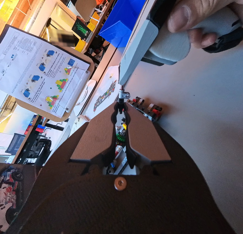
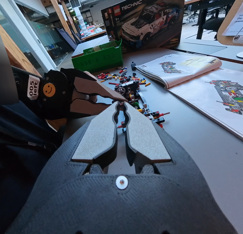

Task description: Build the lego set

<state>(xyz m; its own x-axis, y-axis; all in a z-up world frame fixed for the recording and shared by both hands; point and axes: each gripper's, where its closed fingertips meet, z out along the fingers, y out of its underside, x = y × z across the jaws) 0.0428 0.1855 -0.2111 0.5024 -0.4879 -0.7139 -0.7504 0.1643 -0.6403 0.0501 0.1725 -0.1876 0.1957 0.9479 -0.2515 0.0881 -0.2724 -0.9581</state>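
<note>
1. In the left wrist view, the brown left hand-held gripper (image 1: 120, 106) is closed on the black end of a small part stack (image 1: 121, 96): a black piece, then a grey connector with a side lug, then a thin brownish axle. The stack sits at frame centre, just above the fingertips.
2. The grey right hand-held gripper (image 1: 121, 85) comes down from the upper right of that frame, with a person's hand (image 1: 190, 21) on its body. Its tip meets the axle's top end. In the right wrist view its fingers (image 2: 105, 122) stand nearly together, pinching the axle's end (image 2: 122, 104) at frame centre.
3. Risk: both grips sit on short ends of 1 slender stack, so a slight twist between the 2 hands could lever the connector off or bend the axle out of line.
4. Risk: the right pinch takes only the axle's tip. A pull along it could slip off and drop the piece onto the chassis assembly (image 2: 131, 90) below, among the loose parts (image 2: 115, 75).
5. The left view alone shows the grey connector and how the stack lines up. It also shows a blue bin (image 1: 122, 17) and an instruction sheet on a stand (image 1: 39, 72).
6. The right view alone shows the bench (image 2: 184, 142) layout, with the chassis at centre, an open booklet (image 2: 184, 69) at right, a green bin (image 2: 97, 58) and the set's box (image 2: 144, 21) farthest back.
</note>
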